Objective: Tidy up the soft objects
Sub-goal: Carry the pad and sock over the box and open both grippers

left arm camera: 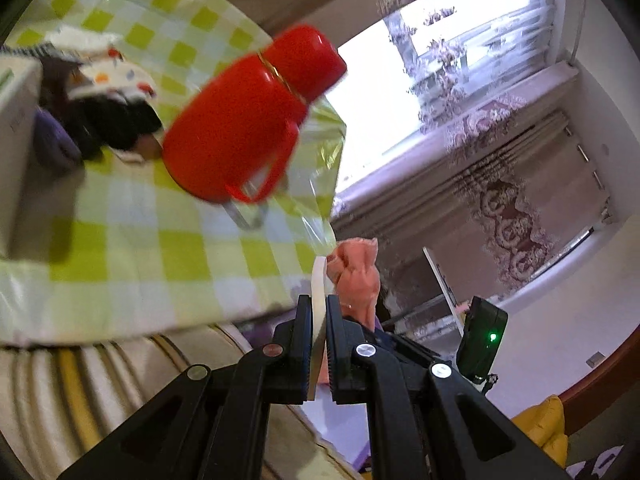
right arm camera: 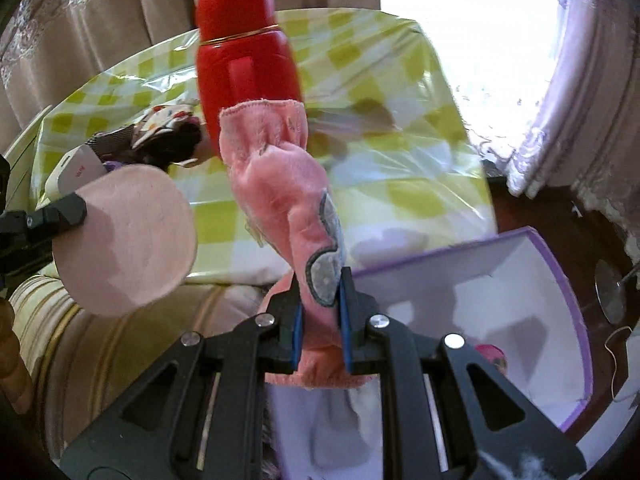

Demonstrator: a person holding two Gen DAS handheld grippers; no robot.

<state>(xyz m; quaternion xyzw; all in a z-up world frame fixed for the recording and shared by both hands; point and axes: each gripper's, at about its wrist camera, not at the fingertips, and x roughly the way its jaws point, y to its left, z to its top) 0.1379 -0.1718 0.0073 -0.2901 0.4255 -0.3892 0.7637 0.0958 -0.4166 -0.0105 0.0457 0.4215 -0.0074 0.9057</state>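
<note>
My left gripper (left arm camera: 319, 312) is shut on a thin round pale pink pad (left arm camera: 319, 292), seen edge-on; in the right wrist view the pad (right arm camera: 128, 240) shows as a flat disc held at the left. My right gripper (right arm camera: 320, 300) is shut on a pink towel (right arm camera: 280, 184) with a grey patch, held upright above a white box with purple edges (right arm camera: 552, 280). The towel also shows in the left wrist view (left arm camera: 358, 276), just right of the pad. A pile of dark and spotted cloths (left arm camera: 112, 96) lies on the checked tablecloth (left arm camera: 160, 240).
A red thermos jug (left arm camera: 248, 116) stands near the table edge, also in the right wrist view (right arm camera: 244, 60). A white box (left arm camera: 16, 140) sits at the table's left. A striped cushion (right arm camera: 120, 340) lies below the table. Curtains and a bright window are behind.
</note>
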